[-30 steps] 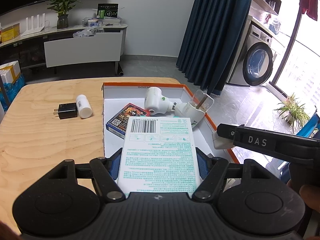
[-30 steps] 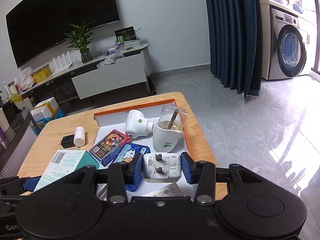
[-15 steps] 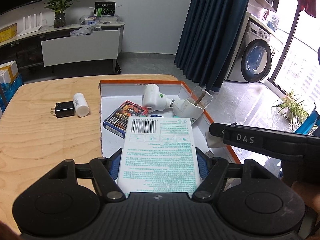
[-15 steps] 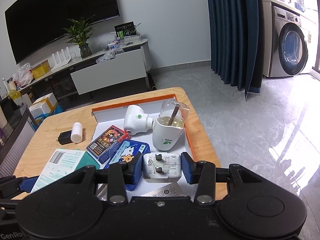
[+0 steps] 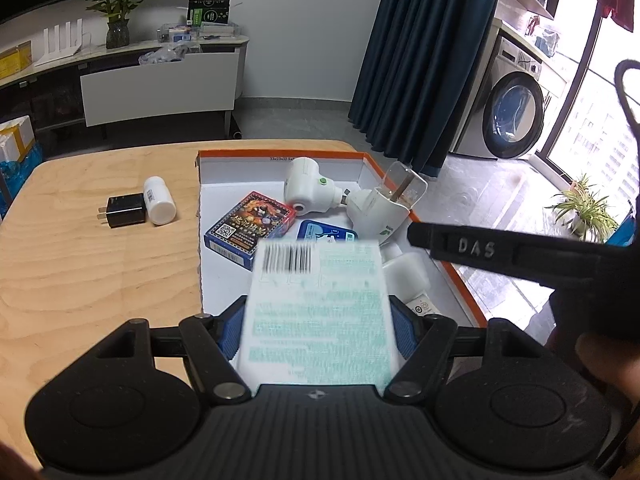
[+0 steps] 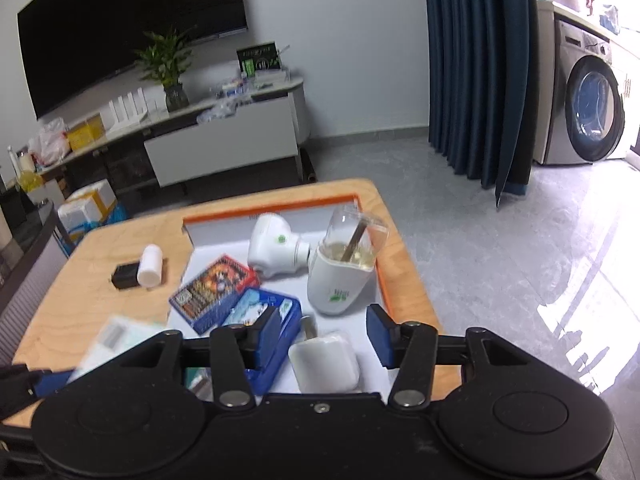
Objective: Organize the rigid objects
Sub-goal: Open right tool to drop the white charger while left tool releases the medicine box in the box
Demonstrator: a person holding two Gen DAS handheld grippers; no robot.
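Left gripper (image 5: 316, 320) clamped on paper box (image 5: 318, 304), long axis pointing up-frame over the tray (image 5: 460, 280); right gripper (image 6: 324, 332) apart above white charger (image 6: 324, 362).

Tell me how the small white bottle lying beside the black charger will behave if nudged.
The white bottle lies on its side on bare wood, so it probably rolls easily. It touches the black charger, which may block rolling that way. It looks small, likely light.
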